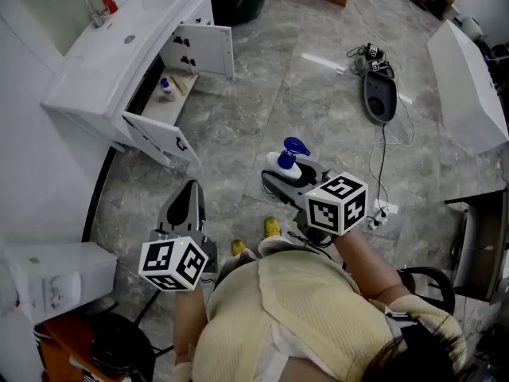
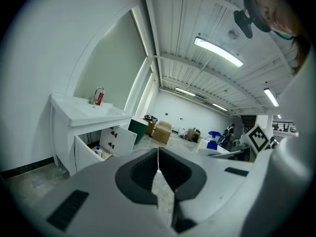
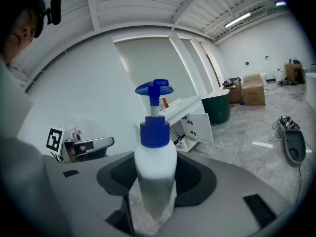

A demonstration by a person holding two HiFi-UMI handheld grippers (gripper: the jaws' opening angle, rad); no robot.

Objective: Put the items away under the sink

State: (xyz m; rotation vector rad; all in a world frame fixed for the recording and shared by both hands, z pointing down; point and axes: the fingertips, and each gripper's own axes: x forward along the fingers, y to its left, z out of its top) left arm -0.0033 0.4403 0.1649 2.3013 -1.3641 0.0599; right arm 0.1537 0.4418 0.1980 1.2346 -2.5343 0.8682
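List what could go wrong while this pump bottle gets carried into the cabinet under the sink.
1. The right gripper seems to hold the pump bottle low on its body, so the tall top could tip out.
2. An open cabinet door juts out beside the entry, and the bottle could clip it.
3. A small bottle already stands inside and could get knocked over.

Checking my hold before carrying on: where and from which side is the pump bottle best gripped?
Grip the pump bottle on its white body, below the blue collar, from the side, as the right gripper holds it. It stands upright and the body is broad; the thin neck and overhanging pump head offer the fingers little.
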